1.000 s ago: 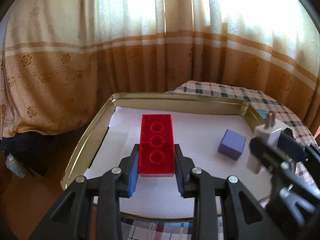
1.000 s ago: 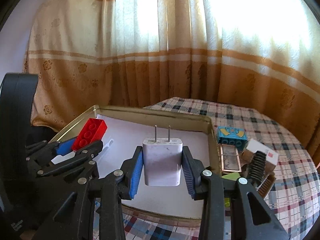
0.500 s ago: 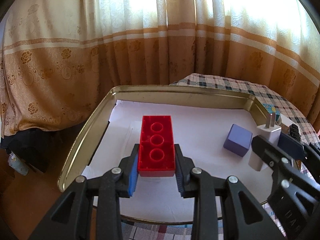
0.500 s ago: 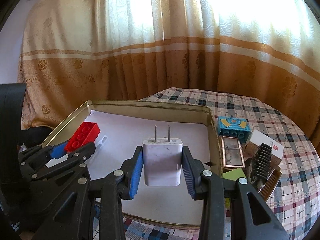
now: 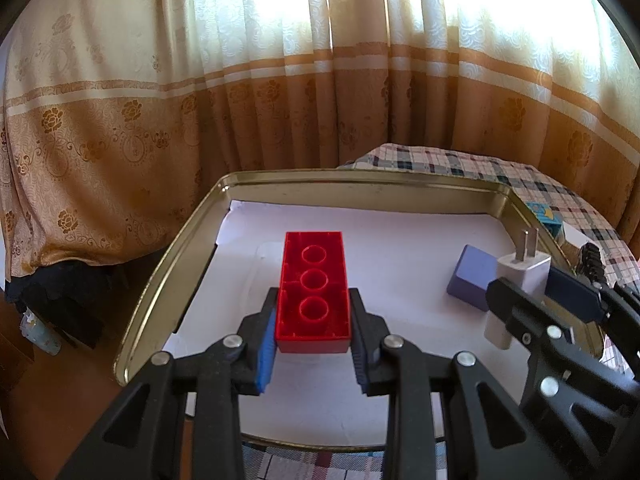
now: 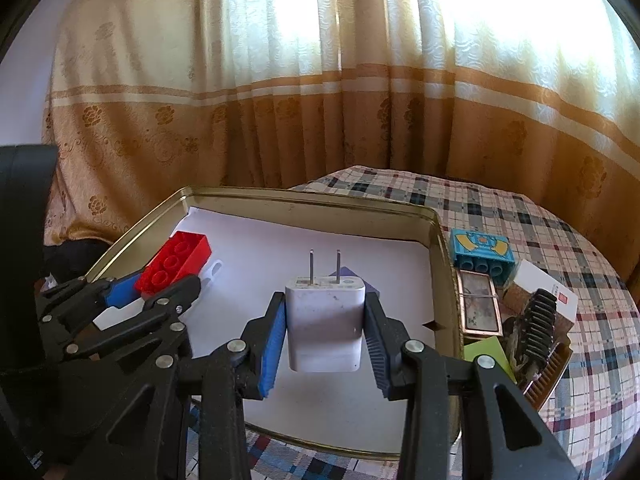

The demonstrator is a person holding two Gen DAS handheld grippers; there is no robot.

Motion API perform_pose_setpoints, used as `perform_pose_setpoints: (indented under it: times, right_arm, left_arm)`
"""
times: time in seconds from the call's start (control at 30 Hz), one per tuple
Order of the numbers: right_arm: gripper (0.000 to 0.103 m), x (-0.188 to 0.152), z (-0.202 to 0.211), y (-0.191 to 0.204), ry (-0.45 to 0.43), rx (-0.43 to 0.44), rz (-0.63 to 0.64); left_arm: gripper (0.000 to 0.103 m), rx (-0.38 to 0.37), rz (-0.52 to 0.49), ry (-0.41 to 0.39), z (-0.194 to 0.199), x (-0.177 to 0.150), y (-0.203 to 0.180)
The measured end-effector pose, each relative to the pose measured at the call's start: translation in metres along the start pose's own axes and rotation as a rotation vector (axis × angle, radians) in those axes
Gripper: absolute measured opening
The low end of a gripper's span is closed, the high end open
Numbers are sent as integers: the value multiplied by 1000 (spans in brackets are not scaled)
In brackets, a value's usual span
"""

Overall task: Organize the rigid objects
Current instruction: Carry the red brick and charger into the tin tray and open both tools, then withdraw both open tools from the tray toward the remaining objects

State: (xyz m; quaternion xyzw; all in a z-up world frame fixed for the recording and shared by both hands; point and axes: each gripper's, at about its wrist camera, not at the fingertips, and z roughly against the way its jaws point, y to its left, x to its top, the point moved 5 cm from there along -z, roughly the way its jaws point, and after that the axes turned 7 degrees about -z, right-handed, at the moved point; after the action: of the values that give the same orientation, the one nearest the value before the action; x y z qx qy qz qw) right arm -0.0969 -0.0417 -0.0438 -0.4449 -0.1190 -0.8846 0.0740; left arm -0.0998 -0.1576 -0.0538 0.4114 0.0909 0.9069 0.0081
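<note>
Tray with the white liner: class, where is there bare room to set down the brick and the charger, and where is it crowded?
Free: the liner between the red brick and purple block, the strip along the tray's far rim, and the near part below the charger. Crowded: the table right of the tray, by the blue brick and comb.

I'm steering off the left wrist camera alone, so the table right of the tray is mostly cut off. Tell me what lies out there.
Observer: Just outside the tray rim sits a blue block with a yellow pattern.
Operator: Go on. Report what is nearer than that.
Observer: A copper-framed plate lies flat beside the rim.
Operator: And the plug, describe its grip.
Observer: The right gripper clamps the white charger by its sides, prongs pointing away.
</note>
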Motion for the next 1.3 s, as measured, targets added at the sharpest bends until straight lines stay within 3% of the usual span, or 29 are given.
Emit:
perform_pose_setpoints:
  times: [0.07, 0.23, 0.3, 0.33, 0.37, 0.73, 0.9, 1.1, 1.3]
  right_arm:
    - [42, 0, 3, 2, -14, -1, 9]
    - [62, 2, 13, -9, -68, -45, -35]
    - [74, 3, 22, -17, -110, -43, -71]
    - [80, 4, 26, -19, -131, -38, -84]
    - [85, 5, 29, -20, -146, -37, -90]
    - [87, 6, 74, -22, -354, -121, -76]
    - [87, 6, 81, -27, -377, -179, -70]
    - [87, 3, 91, -30, -395, -215, -30]
    - [87, 2, 101, -68, -386, -271, -119]
  left_arm:
    - [31, 4, -3, 2, 0, 0, 0]
    - [34, 32, 1, 8, -1, 0, 2]
    - [59, 64, -5, 19, -2, 0, 2]
    - [82, 95, -4, 31, -3, -1, 3]
    - [89, 120, 5, 32, -2, -2, 6]
    - [97, 197, 66, -2, 7, -4, 22]
    - [99, 240, 137, -5, 12, -8, 33]
    - [99, 183, 157, -30, 21, -12, 22]
    - [99, 142, 99, -53, 27, -9, 1]
